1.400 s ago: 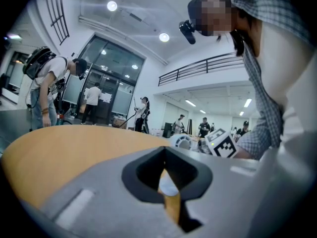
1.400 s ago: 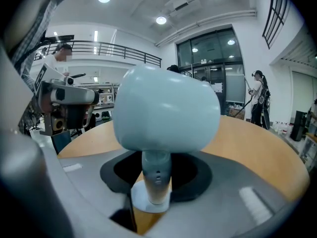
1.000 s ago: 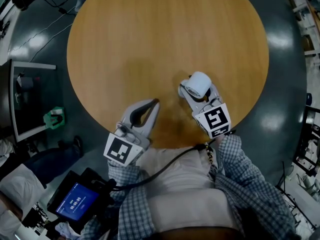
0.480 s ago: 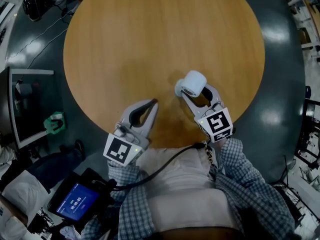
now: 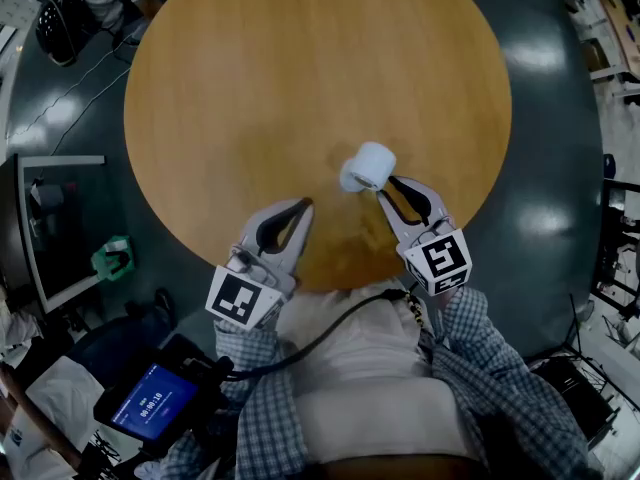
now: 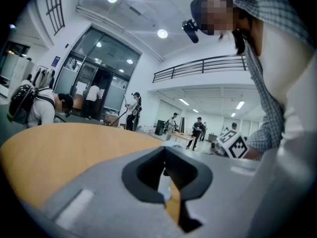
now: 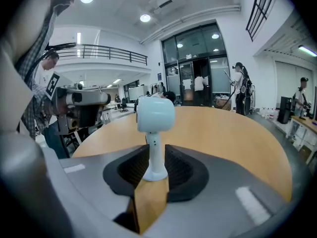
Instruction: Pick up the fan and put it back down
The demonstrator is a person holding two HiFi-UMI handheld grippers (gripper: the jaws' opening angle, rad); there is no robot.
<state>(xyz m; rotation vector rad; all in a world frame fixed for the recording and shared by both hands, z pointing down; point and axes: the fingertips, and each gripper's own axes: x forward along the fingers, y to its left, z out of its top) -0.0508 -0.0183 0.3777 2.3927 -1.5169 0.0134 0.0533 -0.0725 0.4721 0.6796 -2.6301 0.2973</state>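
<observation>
Risks toppling the unclamped fan (image 5: 368,166) by nudging it with the right gripper (image 5: 386,185), jaws parted but just narrowing; left gripper (image 5: 305,205) closed.

A round wooden table (image 5: 300,78) stands on grey floor (image 5: 560,168), a lit blue screen (image 5: 150,403) nearby.

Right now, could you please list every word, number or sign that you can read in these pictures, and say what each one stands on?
Blue screen: a white row of digits, like a timer, too small to read.
Left gripper, marker cube: a black-and-white square pattern, no letters.
Right gripper, marker cube: the same kind of pattern, no letters.
Fan: no print shows.
</observation>
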